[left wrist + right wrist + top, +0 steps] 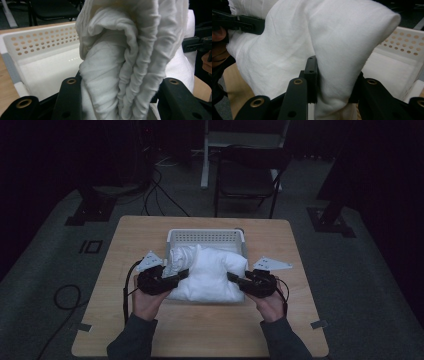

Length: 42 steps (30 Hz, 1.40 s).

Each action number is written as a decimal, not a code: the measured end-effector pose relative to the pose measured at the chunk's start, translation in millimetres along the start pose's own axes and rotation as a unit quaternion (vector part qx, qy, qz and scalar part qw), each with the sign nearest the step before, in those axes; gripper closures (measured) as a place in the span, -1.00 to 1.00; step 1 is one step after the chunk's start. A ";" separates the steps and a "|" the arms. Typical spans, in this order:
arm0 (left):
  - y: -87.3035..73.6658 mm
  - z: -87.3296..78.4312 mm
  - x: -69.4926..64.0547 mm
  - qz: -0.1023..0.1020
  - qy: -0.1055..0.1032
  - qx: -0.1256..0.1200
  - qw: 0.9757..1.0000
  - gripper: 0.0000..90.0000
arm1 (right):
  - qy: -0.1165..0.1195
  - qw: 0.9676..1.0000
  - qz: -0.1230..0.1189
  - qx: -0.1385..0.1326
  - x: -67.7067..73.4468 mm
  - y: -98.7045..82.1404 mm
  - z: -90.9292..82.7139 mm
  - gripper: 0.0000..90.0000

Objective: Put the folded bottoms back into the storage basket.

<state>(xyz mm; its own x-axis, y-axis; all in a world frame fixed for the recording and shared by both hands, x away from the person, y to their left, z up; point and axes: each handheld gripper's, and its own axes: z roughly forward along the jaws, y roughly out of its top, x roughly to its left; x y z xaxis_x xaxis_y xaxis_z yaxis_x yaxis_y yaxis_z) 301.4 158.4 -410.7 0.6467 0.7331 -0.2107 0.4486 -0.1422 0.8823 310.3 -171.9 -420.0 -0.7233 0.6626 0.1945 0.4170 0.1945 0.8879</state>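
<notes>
- While both grippers pinch it, the cloth (207,272) hangs between them over the front of the basket (205,236), so I judge the step in hand to be carrying the folded bundle into or out of that basket; which of the two I cannot tell.
- Left gripper (181,274): its jaws are clamped on a thick, many-layered fold of the cloth (120,75), which rises from between the fingers; the basket wall (42,41) lies beyond and to the left of them.
- Right gripper (234,278): its jaws are closed on the other end of the cloth (332,62), a smoother fold bulging up above the fingers, with the basket (397,47) beyond on the right.
- Long axis: the bundle runs from one gripper to the other, across the table (210,330), one end held in each.
- Next move calls for both hands to travel together, keeping the span steady so the middle does not sag or catch the rim.
</notes>
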 end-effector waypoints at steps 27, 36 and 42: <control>28.8 0.3 14.4 -0.001 0.000 -0.020 1.000 0.22 | 0.000 1.000 -0.004 -0.015 -8.6 29.5 5.8 0.56; 35.4 2.2 18.5 0.001 0.003 -0.021 1.000 0.22 | -0.003 1.000 -0.006 -0.017 -11.1 36.1 8.7 0.56; 37.6 3.1 20.6 0.001 0.006 -0.020 1.000 0.22 | -0.002 1.000 -0.002 -0.019 -13.0 36.5 11.8 0.56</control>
<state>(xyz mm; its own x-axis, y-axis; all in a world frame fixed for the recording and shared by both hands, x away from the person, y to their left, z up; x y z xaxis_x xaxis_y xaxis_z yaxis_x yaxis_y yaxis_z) 333.5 166.1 -383.2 0.6394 0.7413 -0.2042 0.4228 -0.1171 0.8986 341.4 -164.9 -395.0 -0.7227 0.6645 0.1900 0.3928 0.1688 0.9040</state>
